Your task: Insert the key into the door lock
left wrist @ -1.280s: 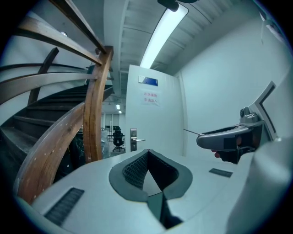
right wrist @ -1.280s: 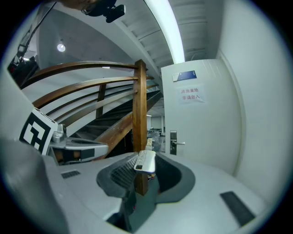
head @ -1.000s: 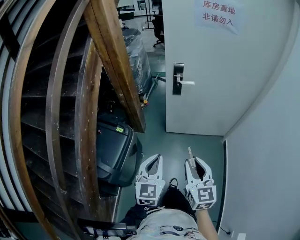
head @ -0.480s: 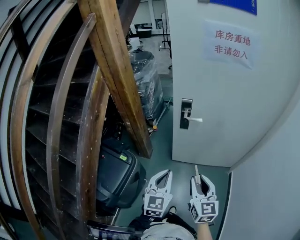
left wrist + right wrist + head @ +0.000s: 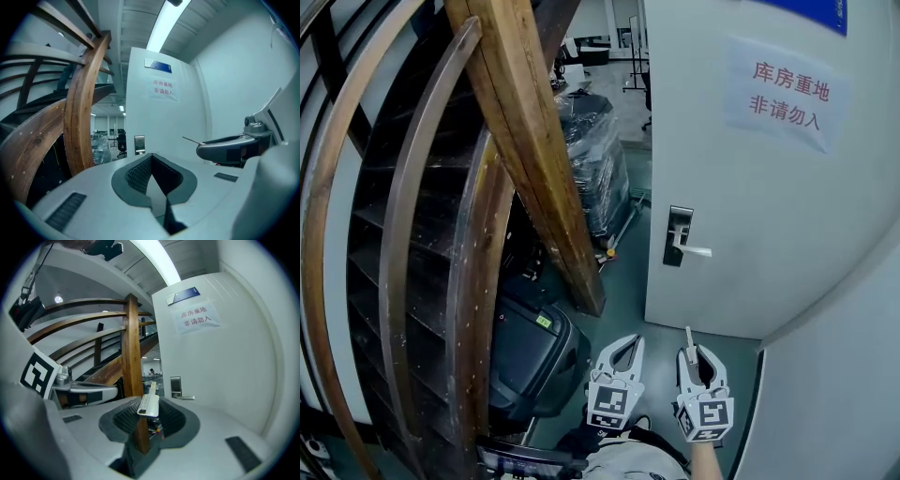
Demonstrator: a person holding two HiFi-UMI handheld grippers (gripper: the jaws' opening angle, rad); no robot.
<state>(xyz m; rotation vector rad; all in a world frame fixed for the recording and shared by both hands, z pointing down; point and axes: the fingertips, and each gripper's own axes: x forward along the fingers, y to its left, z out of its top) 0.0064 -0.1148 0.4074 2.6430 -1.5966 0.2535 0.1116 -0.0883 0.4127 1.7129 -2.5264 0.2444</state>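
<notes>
Key (image 5: 149, 402) — tip toward door lock (image 5: 175, 386)

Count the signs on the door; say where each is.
2: a white paper notice with red print above the lock, and a blue plate just above that.

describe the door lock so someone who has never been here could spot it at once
Find the white door right of the wooden staircase, with a paper sign in red writing. Below the sign, by the door's left edge, is the lock: a dark upright plate with a silver handle pointing right. It is the door's only fitting with a handle.
</notes>
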